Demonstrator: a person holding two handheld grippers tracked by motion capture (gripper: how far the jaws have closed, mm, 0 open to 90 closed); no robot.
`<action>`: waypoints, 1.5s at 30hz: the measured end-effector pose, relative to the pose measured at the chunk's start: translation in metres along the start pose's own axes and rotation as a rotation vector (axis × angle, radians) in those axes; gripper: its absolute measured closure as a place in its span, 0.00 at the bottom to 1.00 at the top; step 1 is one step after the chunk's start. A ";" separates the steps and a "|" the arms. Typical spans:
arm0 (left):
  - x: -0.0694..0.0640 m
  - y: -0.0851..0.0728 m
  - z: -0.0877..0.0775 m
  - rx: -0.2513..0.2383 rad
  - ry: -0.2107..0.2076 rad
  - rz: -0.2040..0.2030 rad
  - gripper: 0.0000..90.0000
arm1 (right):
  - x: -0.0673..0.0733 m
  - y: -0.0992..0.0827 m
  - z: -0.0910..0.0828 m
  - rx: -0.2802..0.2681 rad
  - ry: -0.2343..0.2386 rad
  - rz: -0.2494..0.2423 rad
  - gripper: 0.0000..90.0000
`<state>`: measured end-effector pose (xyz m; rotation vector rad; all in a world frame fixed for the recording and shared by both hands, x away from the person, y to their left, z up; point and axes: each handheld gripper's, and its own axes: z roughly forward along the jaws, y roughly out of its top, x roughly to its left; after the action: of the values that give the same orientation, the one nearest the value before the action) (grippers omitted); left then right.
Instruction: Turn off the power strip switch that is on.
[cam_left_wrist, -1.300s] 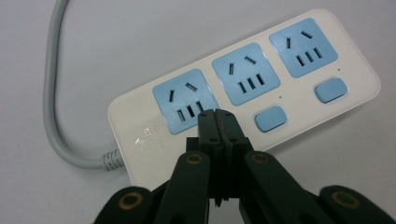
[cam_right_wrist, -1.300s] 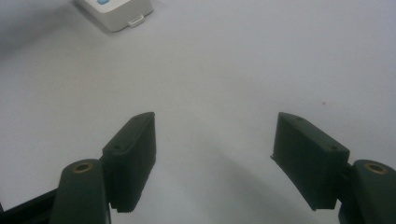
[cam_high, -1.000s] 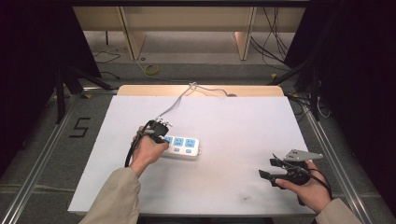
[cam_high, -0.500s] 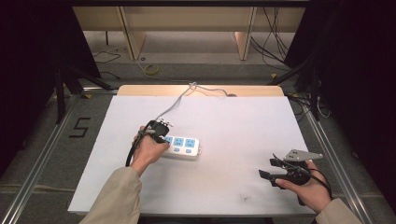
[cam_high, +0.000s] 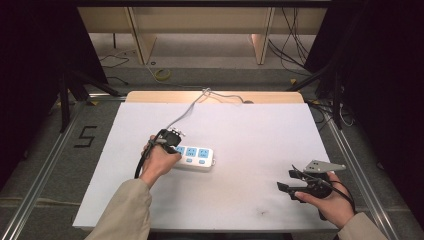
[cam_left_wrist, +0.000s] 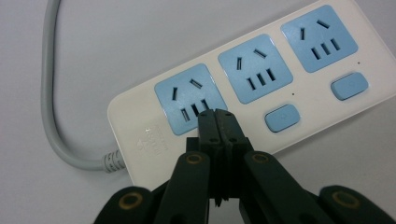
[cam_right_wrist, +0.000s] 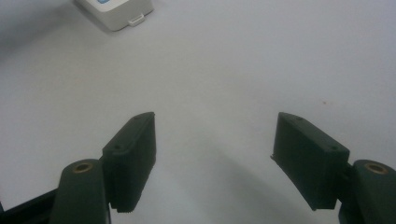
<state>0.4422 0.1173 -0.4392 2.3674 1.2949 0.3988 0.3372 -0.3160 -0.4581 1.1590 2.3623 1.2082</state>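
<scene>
The power strip (cam_high: 196, 157) lies on the white counter (cam_high: 250, 135), left of its middle. It has three blue sockets and two blue buttons in the left gripper view. Its grey cord (cam_high: 187, 111) runs off towards the counter's far edge. The left gripper (cam_left_wrist: 216, 122), fingers together and holding nothing, rests its tips at the cord-end socket (cam_left_wrist: 189, 98). The right gripper (cam_high: 289, 188) sits well apart from the strip, fingers spread wide over bare counter.

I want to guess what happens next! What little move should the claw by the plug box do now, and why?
Probably press straight down. The left claw is shut, its tip at the lower edge of the end socket on the power strip, where that socket's blue button would be. The right claw waits open.
</scene>
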 end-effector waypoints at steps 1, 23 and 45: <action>0.000 0.000 0.000 0.001 -0.001 0.000 1.00 | 0.000 0.000 0.000 0.000 0.000 -0.001 0.34; -0.006 0.000 0.002 0.015 0.035 0.031 1.00 | 0.001 0.000 0.000 0.005 -0.002 -0.001 0.34; -0.007 0.000 0.002 0.025 0.046 0.026 1.00 | 0.001 0.000 0.000 0.005 -0.001 -0.003 0.34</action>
<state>0.4396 0.1106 -0.4412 2.4113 1.2972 0.4496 0.3367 -0.3151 -0.4583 1.1565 2.3672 1.2013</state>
